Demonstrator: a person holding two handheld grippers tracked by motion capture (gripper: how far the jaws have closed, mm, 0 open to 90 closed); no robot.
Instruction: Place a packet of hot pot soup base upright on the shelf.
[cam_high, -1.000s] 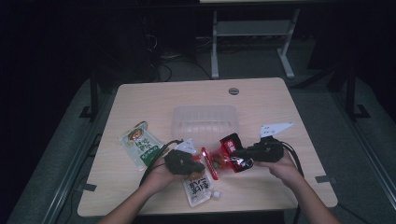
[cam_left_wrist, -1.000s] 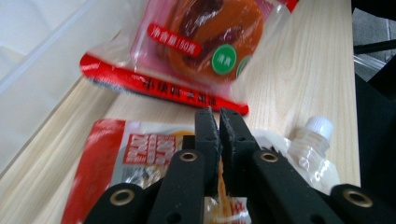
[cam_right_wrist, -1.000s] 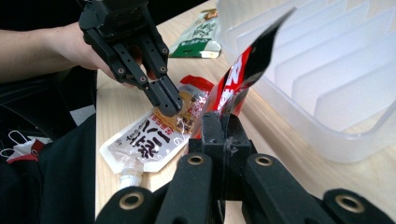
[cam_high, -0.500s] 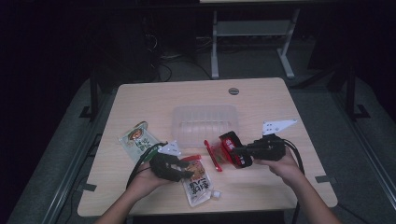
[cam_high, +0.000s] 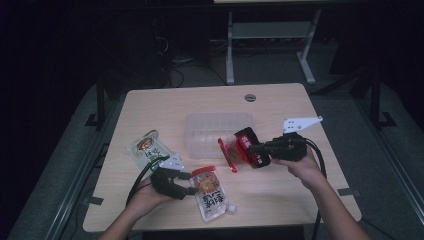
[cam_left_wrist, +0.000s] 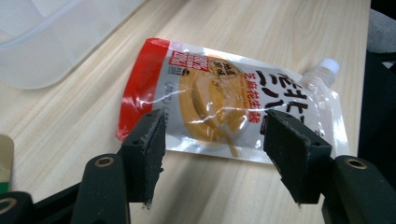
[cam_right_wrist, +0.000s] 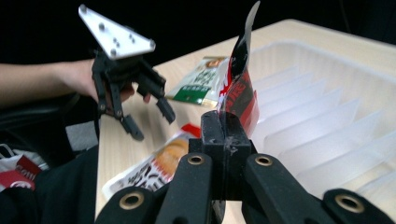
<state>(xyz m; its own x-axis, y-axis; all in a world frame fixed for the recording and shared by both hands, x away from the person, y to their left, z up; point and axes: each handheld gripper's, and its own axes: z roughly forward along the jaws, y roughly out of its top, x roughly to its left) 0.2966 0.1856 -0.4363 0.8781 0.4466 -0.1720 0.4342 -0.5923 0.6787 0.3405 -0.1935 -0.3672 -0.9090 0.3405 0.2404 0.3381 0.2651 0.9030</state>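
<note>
Glossy plastic sauce pouch (cam_left_wrist: 233, 100) lies on matt pale wood-grain table (cam_left_wrist: 261, 28) beside frosted plastic tray (cam_high: 215, 131).

The red packet (cam_right_wrist: 239, 88) is edge-on, so its print's unreadable. The clear tray (cam_left_wrist: 56, 42) runs off frame.

The high view looks forward and down from above the person's near side, far enough off to take in the whole desk (cam_high: 280, 100) and the dark floor beyond. The left gripper view rides low and close over the desk's near left part, looking along its own jaws at the orange sauce pouch (cam_left_wrist: 224, 100). The right gripper view sits just behind its shut jaws, facing left across the desk. It shares the clear tray (cam_right_wrist: 327, 107), the pouch and the left tool (cam_right_wrist: 144, 119) with the high view.
</note>
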